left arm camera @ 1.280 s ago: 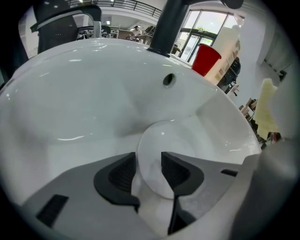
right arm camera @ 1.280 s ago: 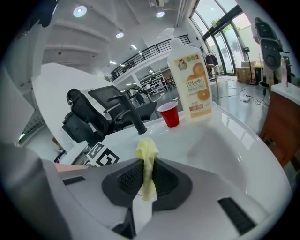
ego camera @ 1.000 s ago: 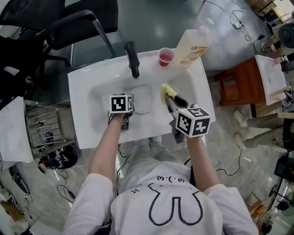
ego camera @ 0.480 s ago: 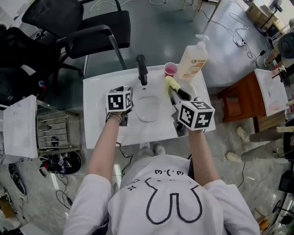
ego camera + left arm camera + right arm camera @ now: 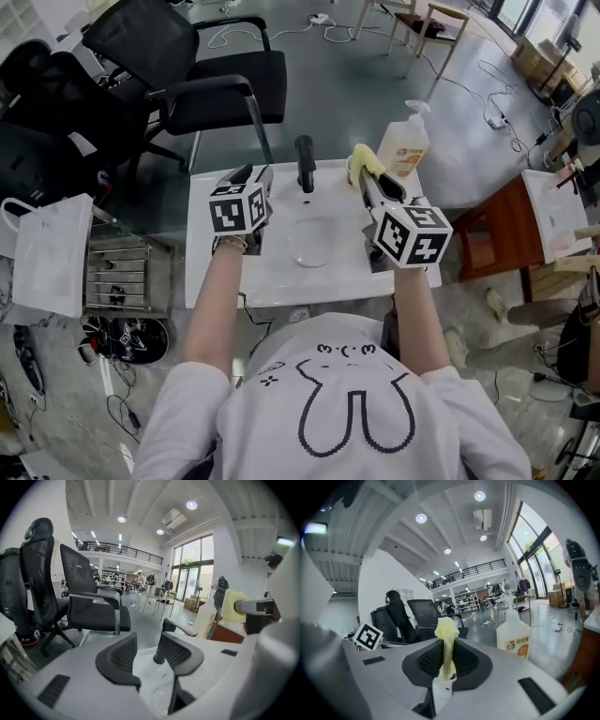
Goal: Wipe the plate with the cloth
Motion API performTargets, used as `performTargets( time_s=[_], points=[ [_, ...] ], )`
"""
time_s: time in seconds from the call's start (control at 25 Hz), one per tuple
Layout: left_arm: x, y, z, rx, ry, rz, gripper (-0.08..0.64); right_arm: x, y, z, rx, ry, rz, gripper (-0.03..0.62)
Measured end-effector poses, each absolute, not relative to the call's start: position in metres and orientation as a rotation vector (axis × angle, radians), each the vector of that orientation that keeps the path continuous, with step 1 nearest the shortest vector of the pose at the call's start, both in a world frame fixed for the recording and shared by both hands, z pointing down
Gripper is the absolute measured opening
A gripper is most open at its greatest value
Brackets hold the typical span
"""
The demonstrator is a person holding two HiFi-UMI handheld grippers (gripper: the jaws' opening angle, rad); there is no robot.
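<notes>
Right gripper view confirms fingers clamping cloth.

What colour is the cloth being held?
The cloth is pale yellow, clearest in the right gripper view.

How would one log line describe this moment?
left gripper: open, empty | right gripper: shut on yellow cloth | clear glass plate: in white sink

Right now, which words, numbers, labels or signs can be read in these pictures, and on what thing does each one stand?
"3 . ( . 3", or near it: small signs on the person's white shirt, above a drawn rabbit outline; not a real word.
On the bottle label: a picture and some print, too blurred to read.
On the marker cubes: black and white square patterns only, no letters.
Nothing else can be read.
</notes>
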State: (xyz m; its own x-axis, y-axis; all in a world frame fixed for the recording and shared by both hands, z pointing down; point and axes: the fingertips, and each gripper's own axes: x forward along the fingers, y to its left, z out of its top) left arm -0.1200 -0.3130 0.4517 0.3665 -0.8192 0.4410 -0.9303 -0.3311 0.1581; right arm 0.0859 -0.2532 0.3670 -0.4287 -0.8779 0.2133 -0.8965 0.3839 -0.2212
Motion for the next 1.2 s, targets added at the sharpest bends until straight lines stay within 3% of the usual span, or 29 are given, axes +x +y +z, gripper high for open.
performTargets(
  time_s=[0.36, 0.84, 1.04, 1.12, 1.2],
  points=[
    [-0.14, -0.302, 0.335, 2.483, -1.741, 0.06, 0.166, 0.085, -0.254, 0.286, 1.663, -2.598, -0.069, 0.051],
    [-0.149, -0.259, 0.236, 2.756, -2.079, -0.086, 0.147, 0.084, -0.249, 0.224, 1.697, -2.583, -0.441, 0.051],
    [-0.148, -0.258, 0.229, 2.783, -2.158, 0.003, 0.119, 0.083, -0.247, 0.208, 1.712, -2.568, -0.521, 0.051],
    [-0.147, -0.255, 0.224, 2.787, -2.182, -0.015, 0.03, 0.084, -0.246, 0.206, 1.719, -2.568, -0.526, 0.051],
    [-0.145, -0.252, 0.219, 2.799, -2.184, -0.044, 0.011, 0.085, -0.245, 0.205, 1.72, -2.566, -0.535, 0.051]
  ],
)
